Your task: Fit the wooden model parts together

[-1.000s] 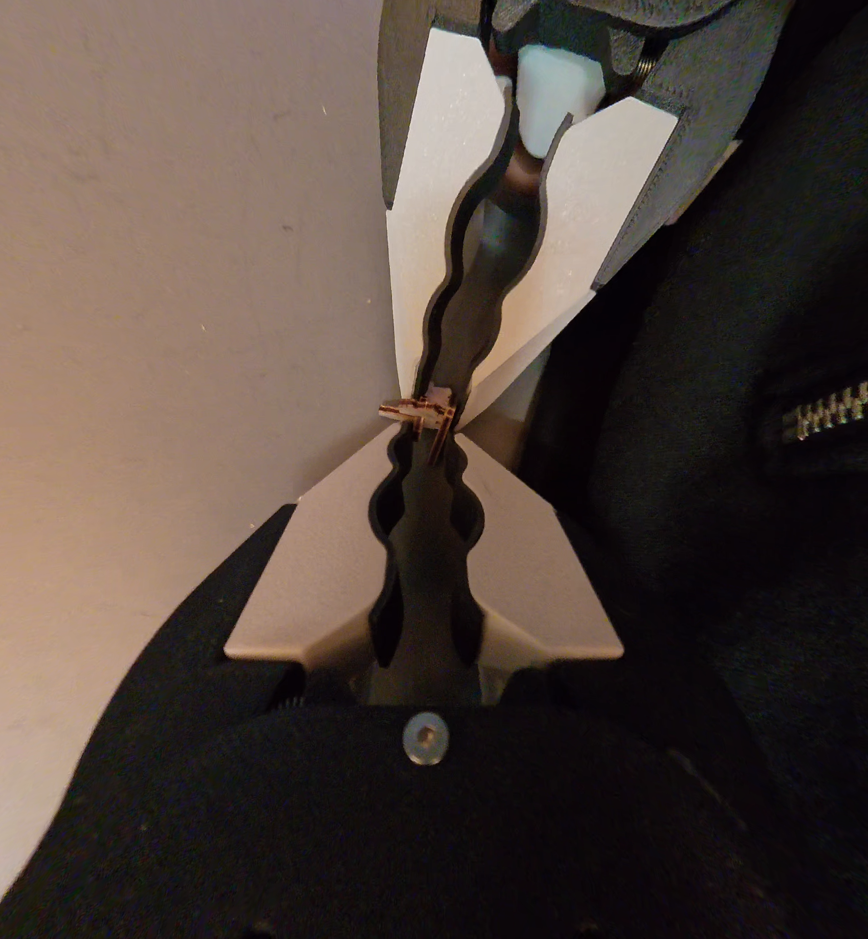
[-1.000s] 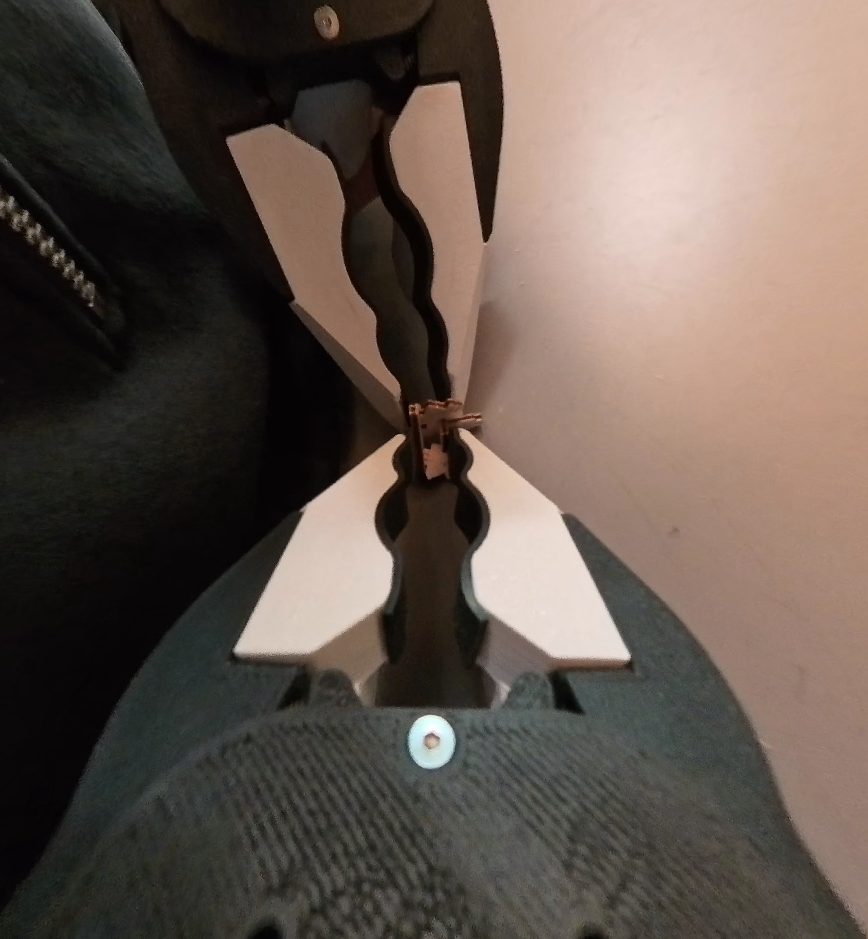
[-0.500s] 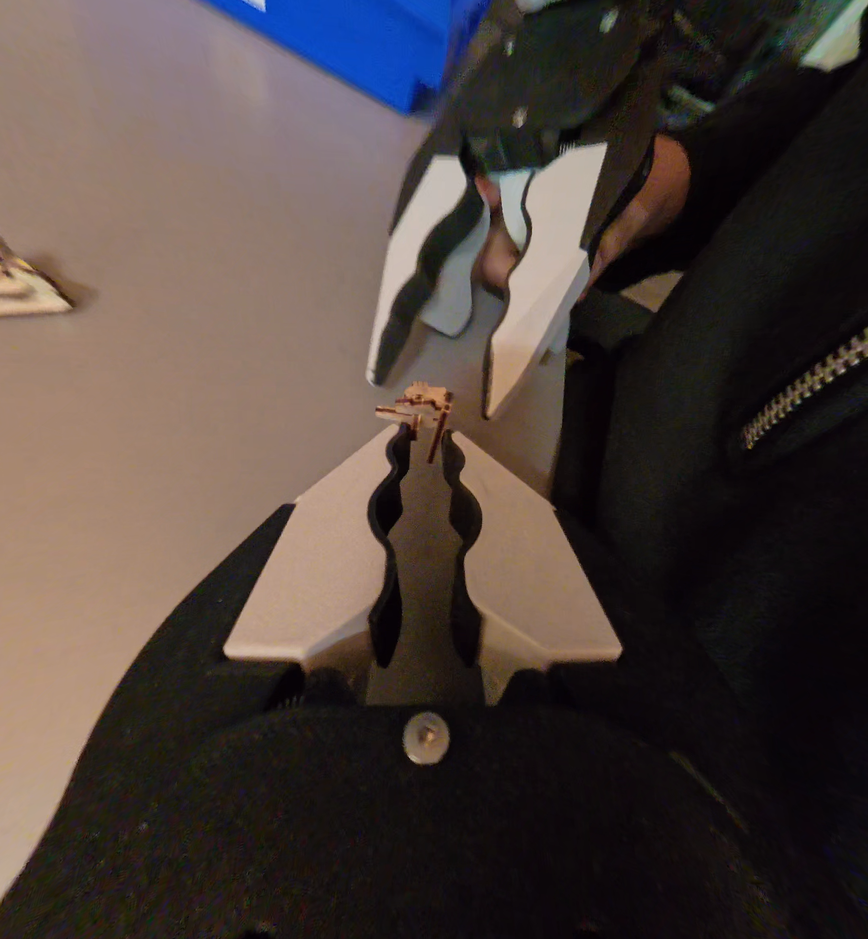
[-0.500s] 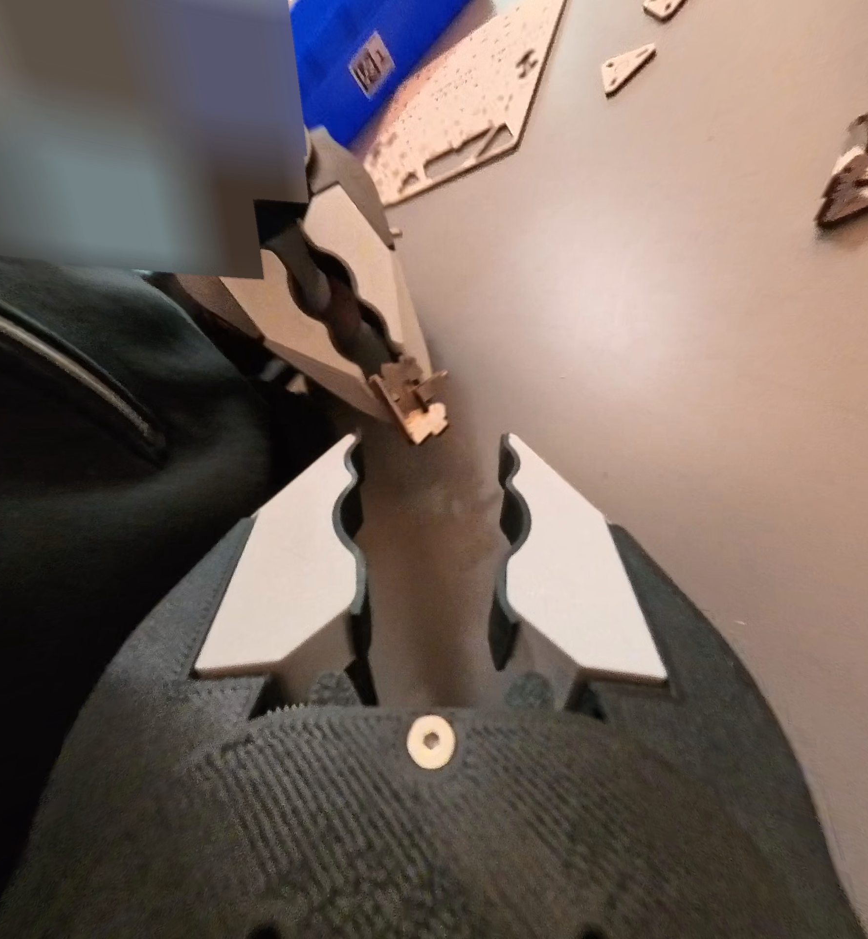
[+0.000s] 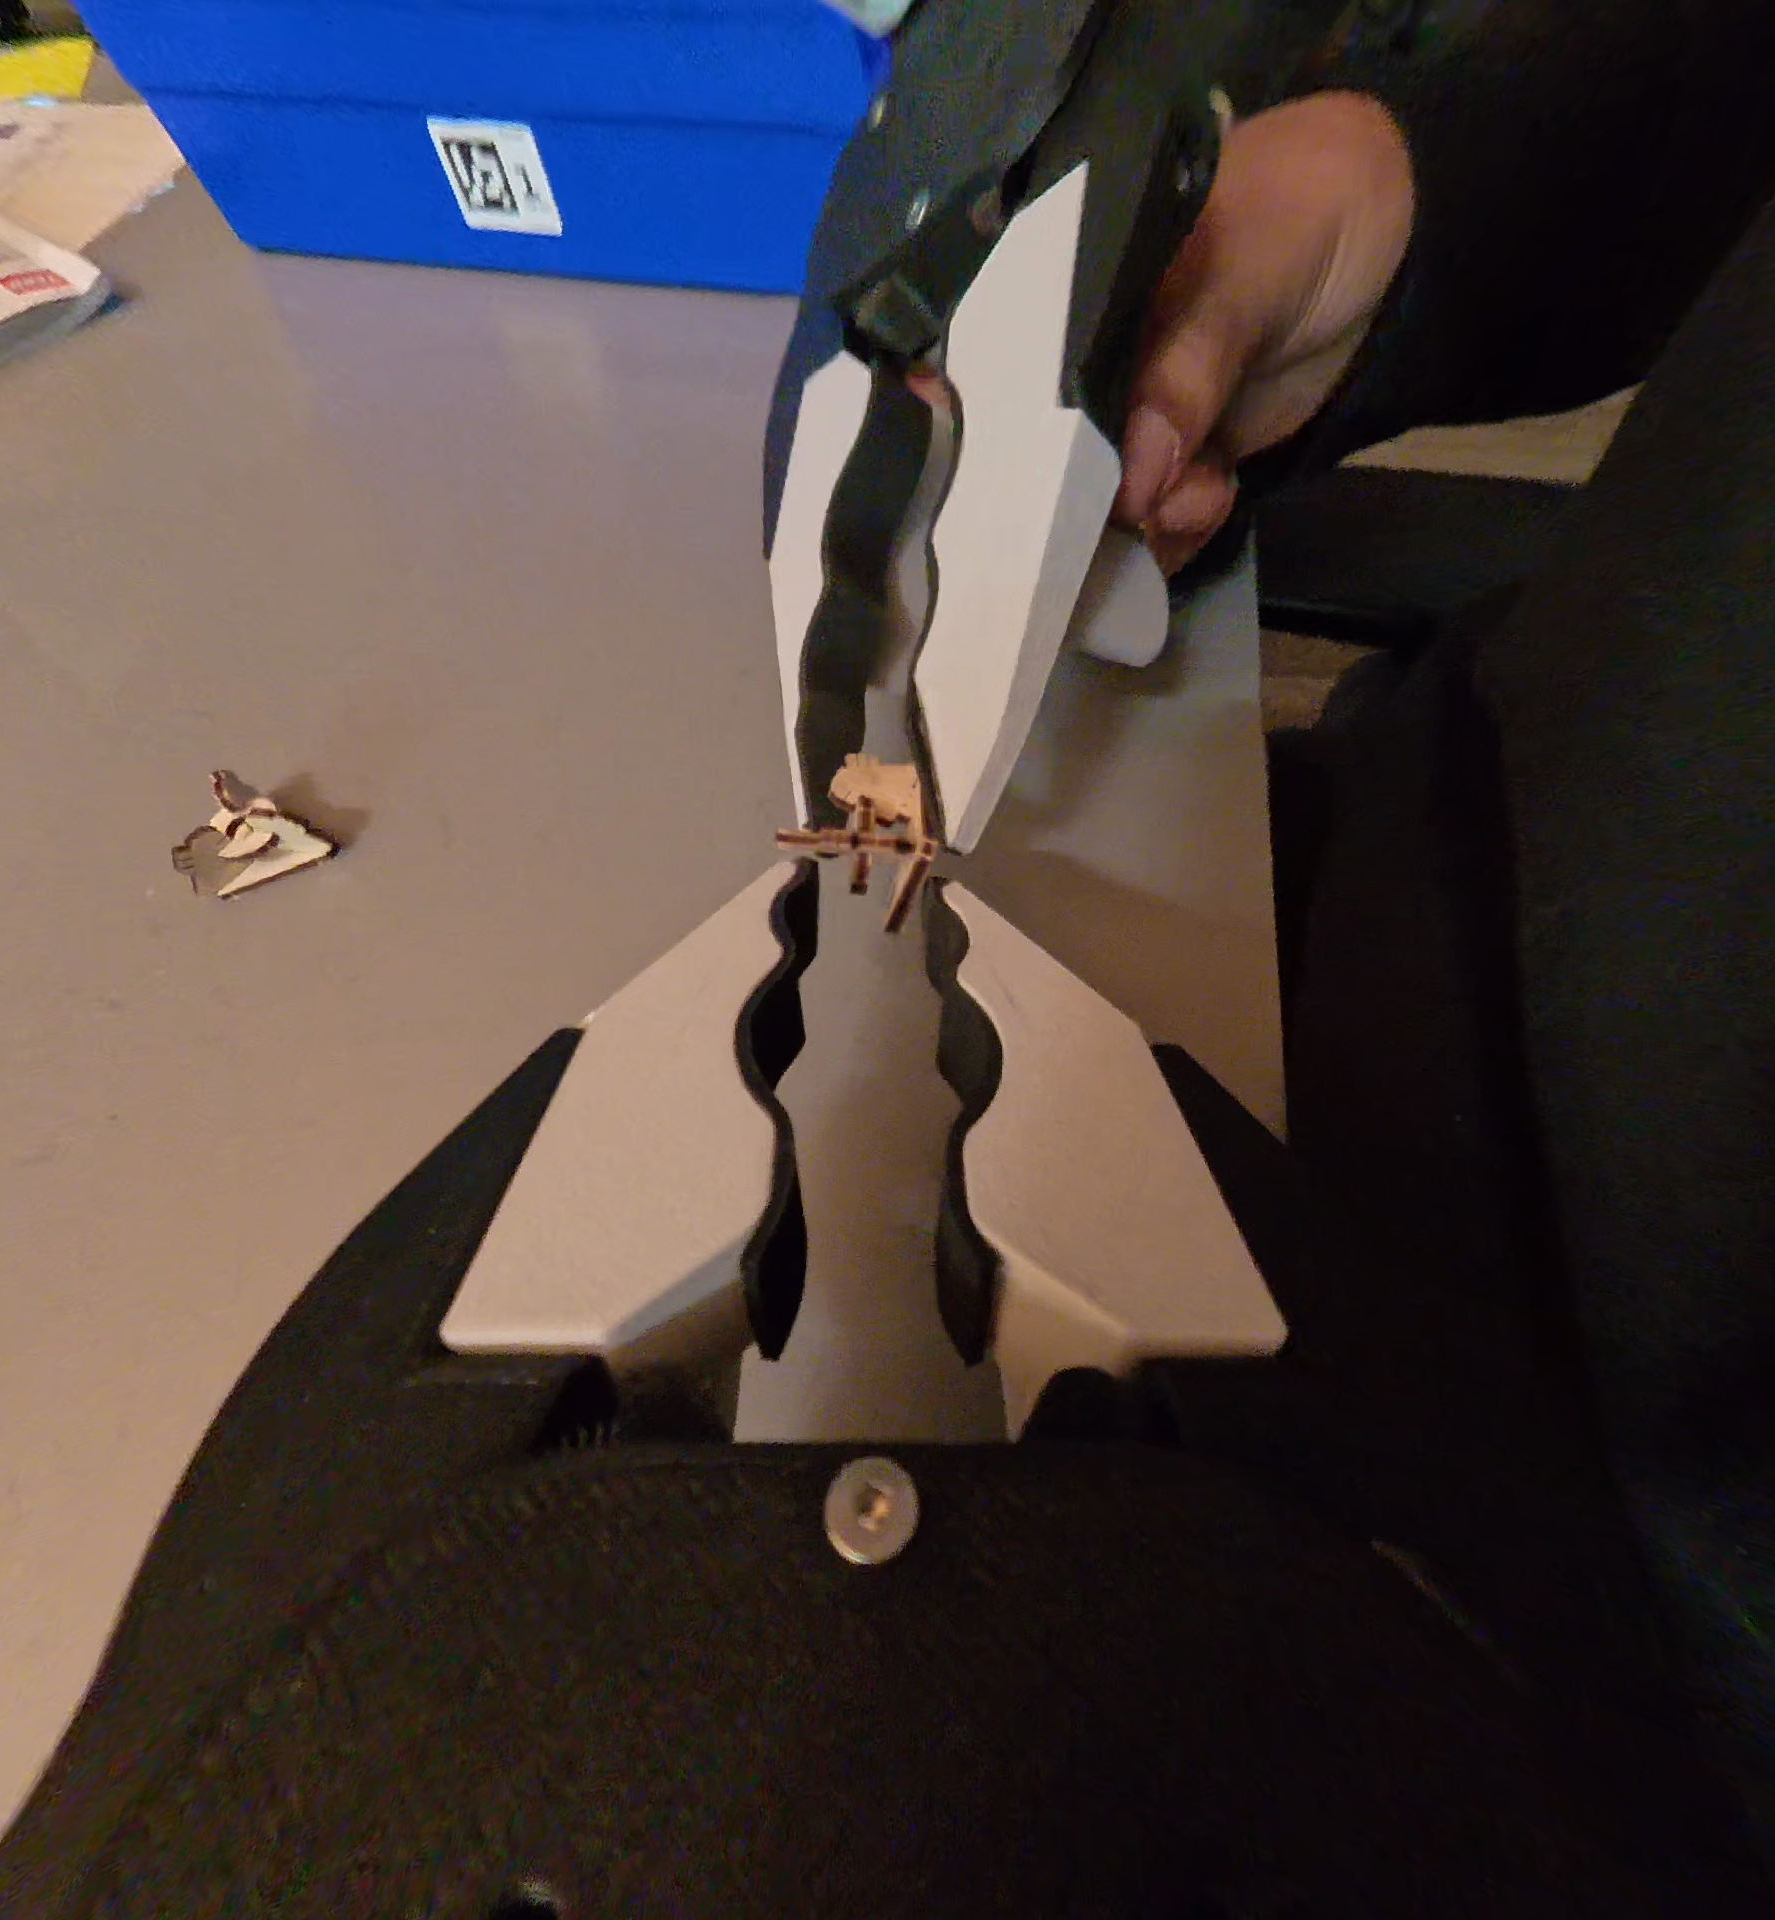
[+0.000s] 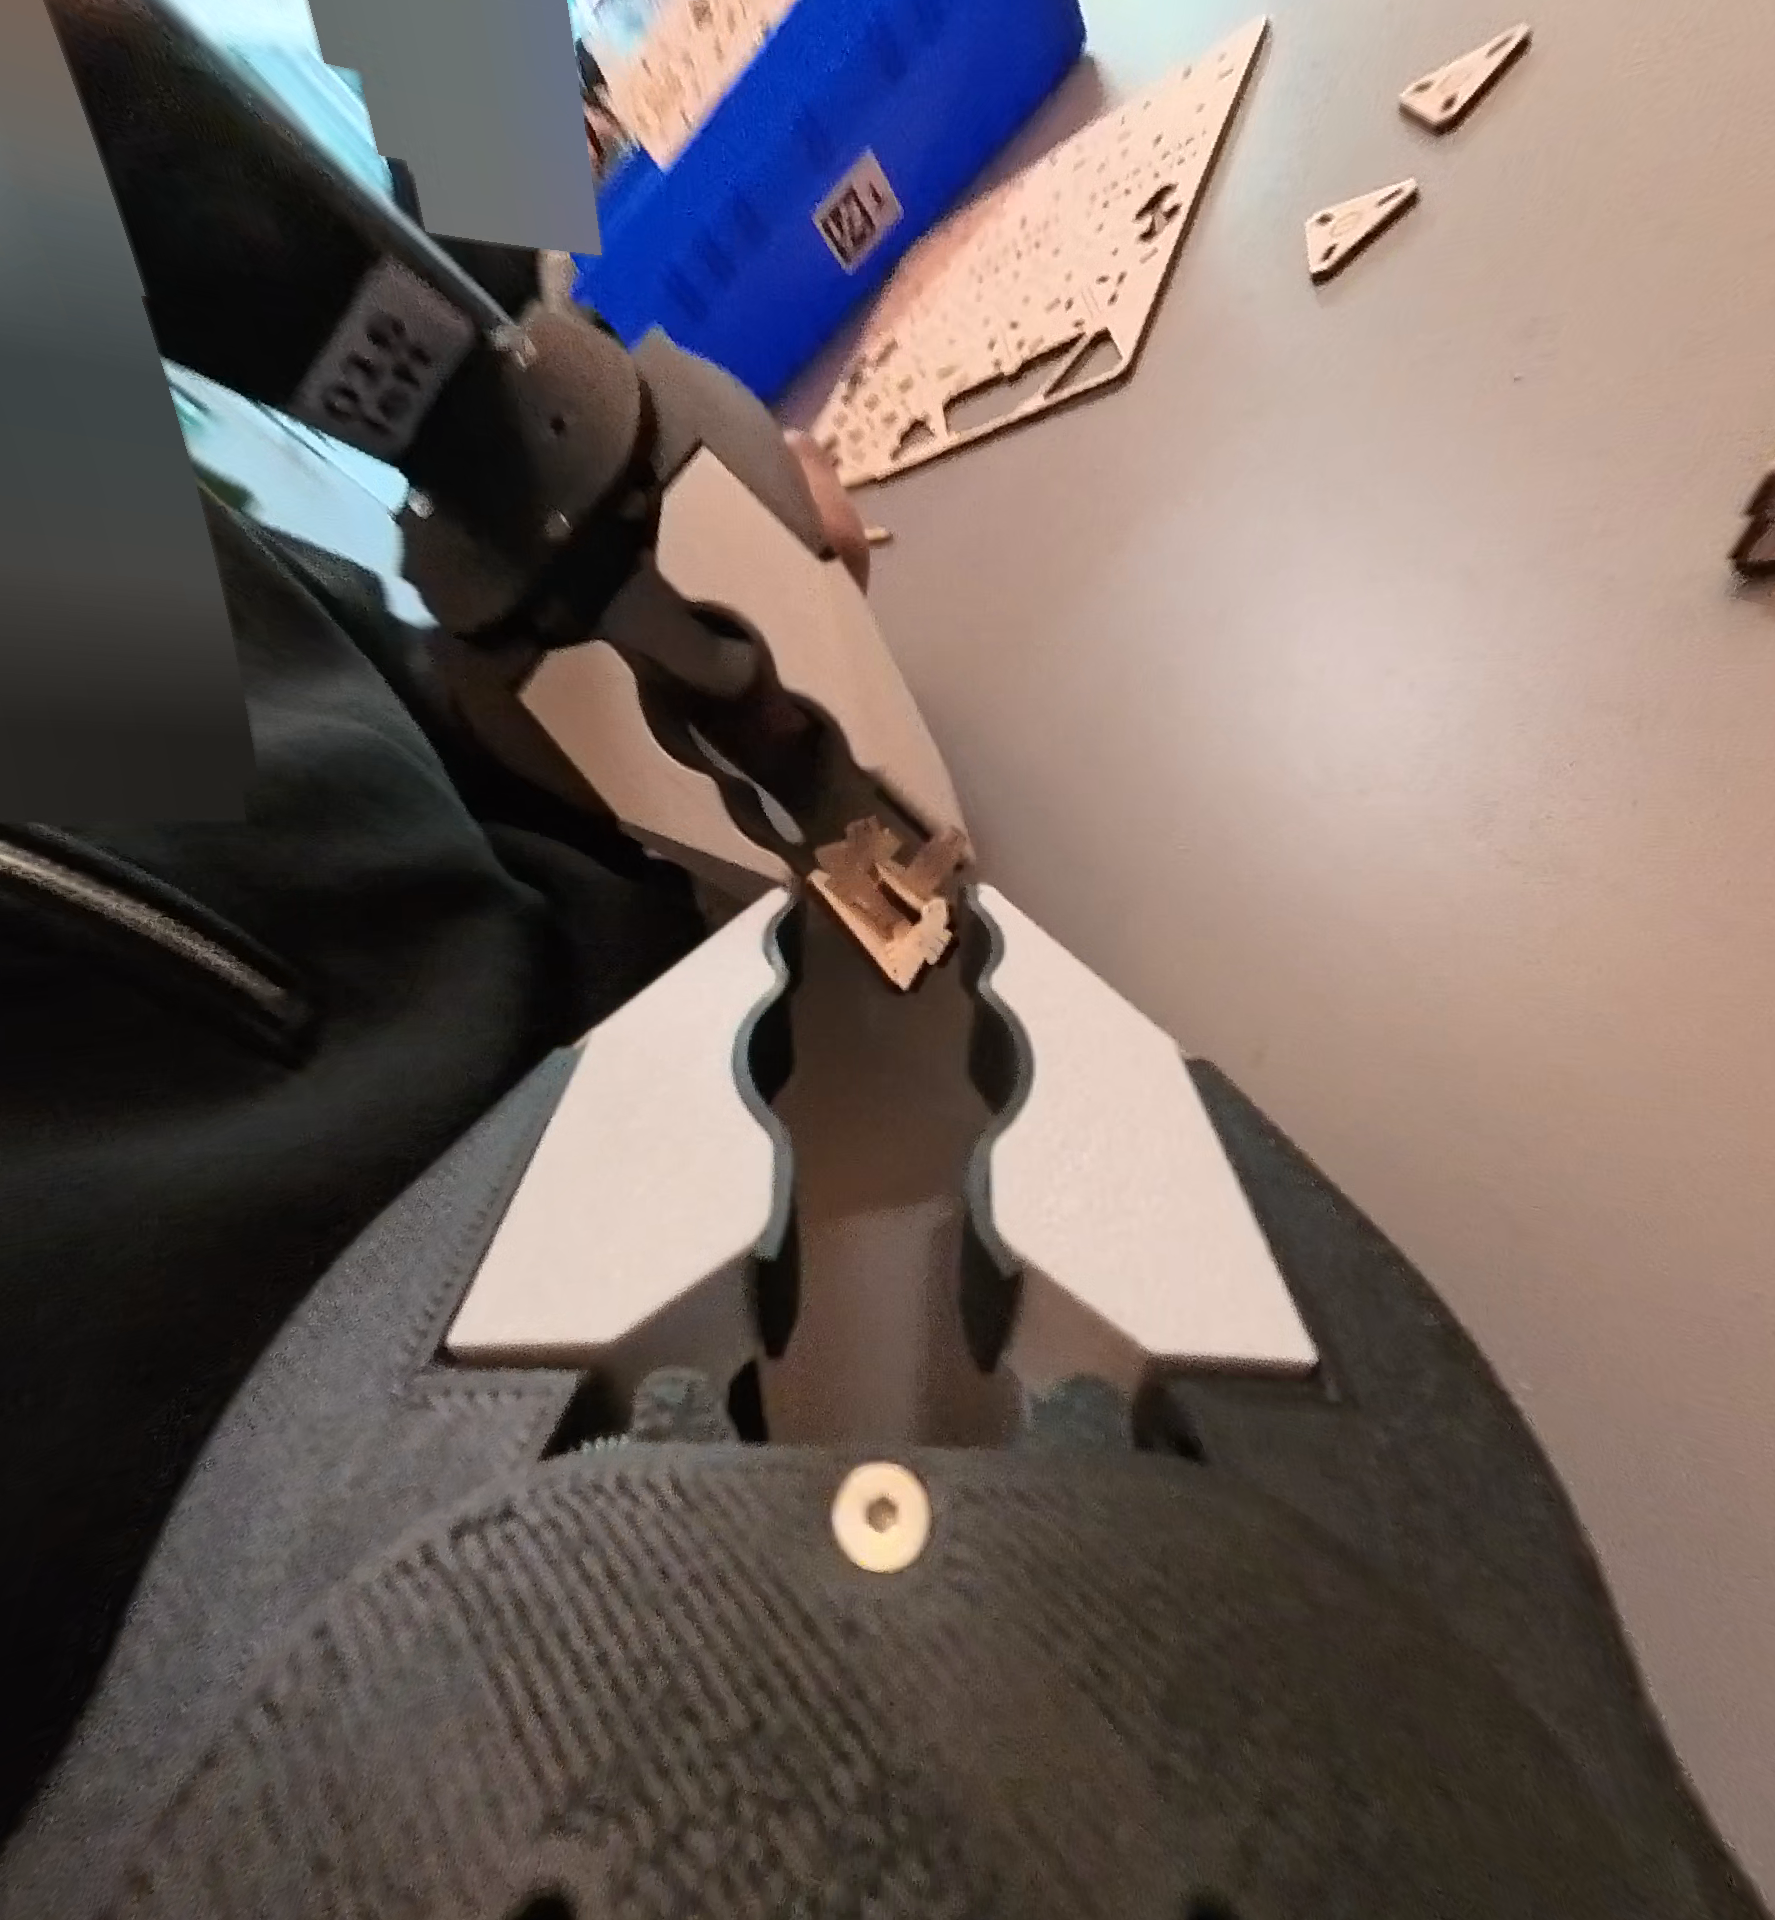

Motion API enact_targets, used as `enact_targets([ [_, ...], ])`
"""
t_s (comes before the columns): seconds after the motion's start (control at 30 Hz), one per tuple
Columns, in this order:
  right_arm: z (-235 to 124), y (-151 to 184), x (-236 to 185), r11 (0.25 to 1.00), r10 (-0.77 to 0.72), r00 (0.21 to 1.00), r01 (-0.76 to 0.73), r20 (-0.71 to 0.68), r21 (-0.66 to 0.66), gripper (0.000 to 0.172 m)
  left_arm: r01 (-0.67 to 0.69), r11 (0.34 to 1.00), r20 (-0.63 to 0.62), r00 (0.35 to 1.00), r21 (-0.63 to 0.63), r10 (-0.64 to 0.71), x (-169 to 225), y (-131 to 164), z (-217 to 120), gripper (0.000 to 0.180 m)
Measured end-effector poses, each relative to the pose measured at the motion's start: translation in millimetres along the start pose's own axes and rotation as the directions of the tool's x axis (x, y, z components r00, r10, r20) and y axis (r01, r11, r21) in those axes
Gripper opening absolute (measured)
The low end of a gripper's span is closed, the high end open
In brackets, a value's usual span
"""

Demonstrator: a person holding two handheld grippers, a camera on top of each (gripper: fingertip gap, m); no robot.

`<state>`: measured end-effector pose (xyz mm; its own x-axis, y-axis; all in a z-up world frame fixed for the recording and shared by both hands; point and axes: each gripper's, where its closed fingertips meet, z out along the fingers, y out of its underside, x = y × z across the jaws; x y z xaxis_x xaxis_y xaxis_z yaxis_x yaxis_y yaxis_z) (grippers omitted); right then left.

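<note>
A small tan wooden assembly (image 5: pixel 867 821) of slotted laser-cut bits hangs above the grey table (image 5: pixel 343 520), between the two grippers, which meet tip to tip. My right gripper (image 6: pixel 883 904) is shut on it; in the left wrist view it comes in from above (image 5: pixel 878 836) with its pads flanking the piece. My left gripper (image 5: pixel 867 888) stands open. The piece's lower stubs hang between its pads, with a gap on the left side. In the right wrist view the assembly (image 6: pixel 888 914) sits at the left gripper's tips (image 6: pixel 883 857).
A blue bin (image 5: pixel 550 135) stands at the back of the table, and papers (image 5: pixel 0 239) lie at the far left. Another small wooden assembly (image 5: pixel 249 842) lies on the table. A laser-cut sheet (image 6: pixel 1049 291) and two loose triangles (image 6: pixel 1361 229) lie farther off. A person's hand (image 5: pixel 1267 312) and dark jacket are close on the right. Only a small space, under 4 cm, lies between the two pairs of fingers.
Both grippers held the piece, then my right opened wide and drew back. It has now shut on the piece again, and my left has loosened its grip.
</note>
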<state>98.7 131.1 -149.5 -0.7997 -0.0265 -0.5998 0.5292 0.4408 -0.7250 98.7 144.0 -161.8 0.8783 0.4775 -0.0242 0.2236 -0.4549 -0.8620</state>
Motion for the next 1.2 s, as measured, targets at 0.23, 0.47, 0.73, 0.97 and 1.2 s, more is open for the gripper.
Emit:
enact_targets([
  [0.23, 10, 14, 27, 0.908, -0.406, 0.887, 0.364, -0.219, -0.209, 0.028, 0.119, 0.985, 0.020, 0.993, -0.126, -0.117, -6, 27, -6, 0.038],
  [0.47, 19, 23, 33, 0.734, -0.674, 0.680, 0.571, -0.289, -0.369, 0.028, 0.488, 0.867, -0.129, 0.857, -0.103, -0.498, 1, 21, 1, 0.036],
  [0.73, -1, 10, 25, 0.844, -0.535, 0.774, 0.477, -0.339, -0.245, 0.039, 0.479, 0.876, -0.052, 0.875, -0.057, -0.481, -8, 20, -3, 0.026],
  [0.97, 3, 17, 27, 0.874, -0.481, 0.826, 0.425, -0.295, -0.237, 0.012, 0.437, 0.891, 0.023, 0.899, -0.125, -0.437, -10, 28, 7, 0.020],
  [1.2, 4, 17, 26, 0.848, -0.521, 0.812, 0.457, -0.262, -0.269, 0.000, 0.462, 0.876, 0.000, 0.885, -0.137, -0.466, -10, 27, 10, 0.015],
])
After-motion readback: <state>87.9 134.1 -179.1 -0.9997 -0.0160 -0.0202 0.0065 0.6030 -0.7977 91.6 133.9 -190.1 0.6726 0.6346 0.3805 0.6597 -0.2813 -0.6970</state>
